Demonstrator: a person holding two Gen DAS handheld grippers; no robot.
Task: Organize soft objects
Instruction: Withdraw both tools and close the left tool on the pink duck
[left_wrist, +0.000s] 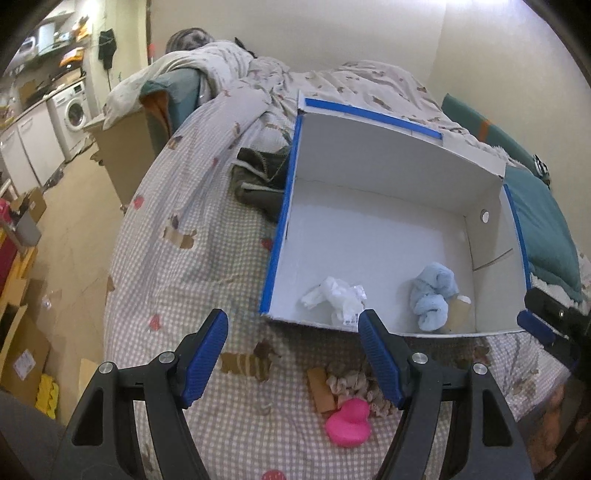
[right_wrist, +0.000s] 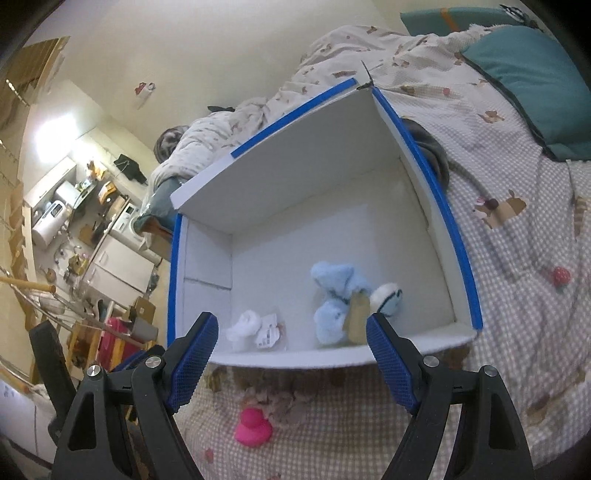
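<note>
A washing machine (left_wrist: 75, 110) stands far off to the claw's left; a teal pillow (left_wrist: 546, 225) lies right.

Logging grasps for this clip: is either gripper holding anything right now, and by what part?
Nothing is held. The left gripper and right gripper both stand open and empty above the bed; the pink duck lies loose outside the box.

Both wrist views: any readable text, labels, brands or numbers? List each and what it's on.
None can be read.
Tag on the white packet in the white box: red and dark print, too small and blurred.
Label on the cardboard carton on the floor, left wrist view: too small to read.
Card tag on the light blue plush: no print visible.
Pink rubber duck: no markings visible.
</note>
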